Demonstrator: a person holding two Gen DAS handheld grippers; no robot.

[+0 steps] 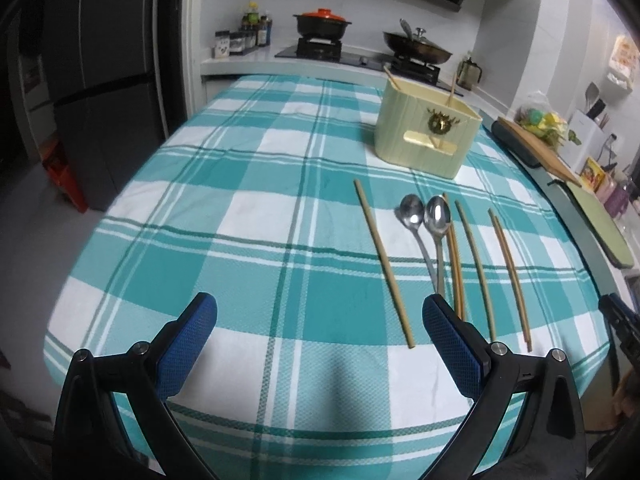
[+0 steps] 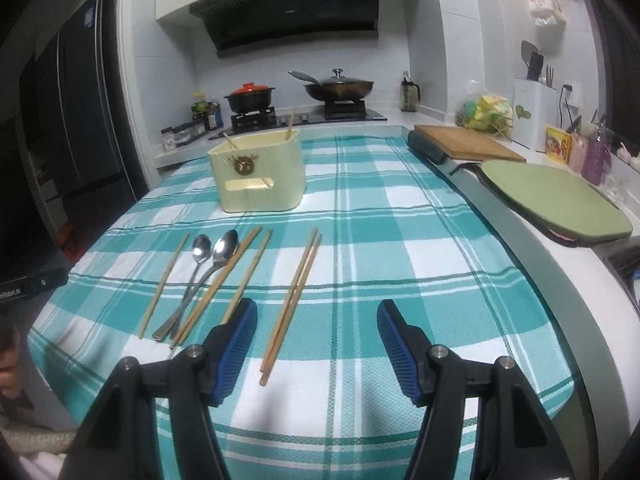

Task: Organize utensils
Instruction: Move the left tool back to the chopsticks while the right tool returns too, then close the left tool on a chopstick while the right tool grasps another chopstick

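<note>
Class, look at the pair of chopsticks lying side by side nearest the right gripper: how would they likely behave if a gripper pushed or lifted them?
The pair of chopsticks looks thin and straight, so probably stiff and light. Being slender sticks on the checked tablecloth, they may roll or separate if nudged sideways. Lying flat against the cloth, they leave little to grip, so one could slip out.

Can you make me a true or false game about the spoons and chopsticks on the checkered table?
1. Two spoons lie side by side on the tablecloth. True.
2. The right gripper is holding a chopstick. False: it is open and holds nothing.
3. The cream holder already has chopsticks standing in it. True.
4. The pot on the stove has a blue lid. False: the lid is red-orange.
5. The left gripper is open. True.
</note>
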